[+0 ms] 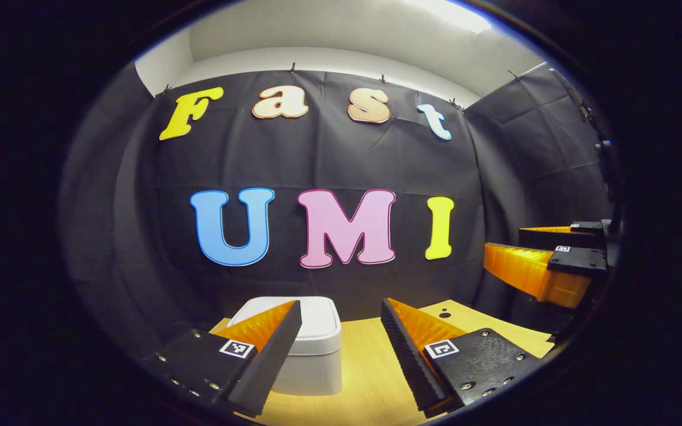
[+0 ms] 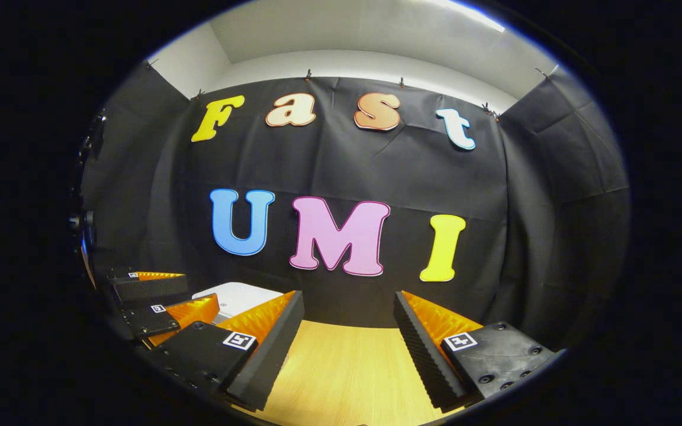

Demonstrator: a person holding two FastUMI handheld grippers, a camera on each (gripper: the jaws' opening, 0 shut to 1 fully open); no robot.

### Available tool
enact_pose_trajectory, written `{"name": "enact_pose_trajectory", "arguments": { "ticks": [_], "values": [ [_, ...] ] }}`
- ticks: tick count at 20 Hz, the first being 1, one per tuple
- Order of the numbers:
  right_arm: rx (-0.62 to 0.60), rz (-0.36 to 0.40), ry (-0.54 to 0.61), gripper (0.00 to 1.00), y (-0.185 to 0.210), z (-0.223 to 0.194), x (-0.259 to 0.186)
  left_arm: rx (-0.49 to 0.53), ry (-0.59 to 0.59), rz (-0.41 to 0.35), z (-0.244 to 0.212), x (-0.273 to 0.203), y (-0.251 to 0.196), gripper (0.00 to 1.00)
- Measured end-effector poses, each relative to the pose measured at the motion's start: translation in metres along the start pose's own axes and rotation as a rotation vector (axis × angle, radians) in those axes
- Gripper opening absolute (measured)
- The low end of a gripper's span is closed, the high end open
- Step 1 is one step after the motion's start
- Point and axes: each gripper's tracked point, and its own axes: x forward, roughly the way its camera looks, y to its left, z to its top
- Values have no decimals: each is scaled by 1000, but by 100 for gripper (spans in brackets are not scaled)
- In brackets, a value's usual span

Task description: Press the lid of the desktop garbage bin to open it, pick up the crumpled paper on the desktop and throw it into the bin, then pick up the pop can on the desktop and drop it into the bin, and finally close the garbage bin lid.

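A white garbage bin (image 1: pixel 311 349) with its lid down stands on the wooden desktop (image 1: pixel 370 378), just ahead of my left gripper (image 1: pixel 341 331) and a little to its left. That gripper is open, held above the desk with nothing between its fingers. In the right gripper view my right gripper (image 2: pixel 347 322) is open too, over bare wood, and the bin (image 2: pixel 237 296) shows at the lower left, partly behind the left gripper (image 2: pixel 166 302). In the left gripper view the right gripper (image 1: pixel 548 260) hangs at the right edge, raised above the desk.
The black cloth wall closes the back and both sides of the booth just behind the desk. A small dark hole (image 1: pixel 444 315) marks the desktop near its far right corner. Bare wood (image 2: pixel 347 373) lies under the right gripper.
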Motion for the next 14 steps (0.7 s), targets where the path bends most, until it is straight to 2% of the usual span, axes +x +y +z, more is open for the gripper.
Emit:
{"name": "enact_pose_trajectory", "arguments": {
  "ticks": [1,2,3,4,5,6,7,9,10,11,12,14],
  "values": [
    [-6,-7,-3,99,-1,0,-2,-4,-6,0,1,-2,-1,89],
    [-12,-11,-2,88,-1,0,-4,-8,-4,1,-1,-4,0,89],
    [-10,-8,3,99,1,-3,-5,-10,-2,6,-2,-6,1,89],
    [-4,-3,8,99,3,-4,-6,-14,2,15,-3,-7,3,89],
    [-1,0,12,89,5,-4,-7,-19,2,22,-3,-8,4,89],
    [-2,2,13,88,5,-3,-8,-24,3,29,-4,-9,4,90],
    [-5,3,11,99,5,-2,-9,-28,1,34,-3,-10,4,89],
    [-8,6,8,99,6,-1,-9,-25,2,45,-4,-13,6,89],
    [-5,9,10,88,7,-1,-9,-22,5,50,-5,-14,7,90],
    [1,16,14,88,10,-2,-8,-19,7,51,-4,-15,6,89],
    [6,24,15,99,12,-3,-8,-17,7,53,-5,-16,6,89],
    [8,27,15,99,13,-2,-9,-7,2,54,-4,-17,6,89]
  ]
}}
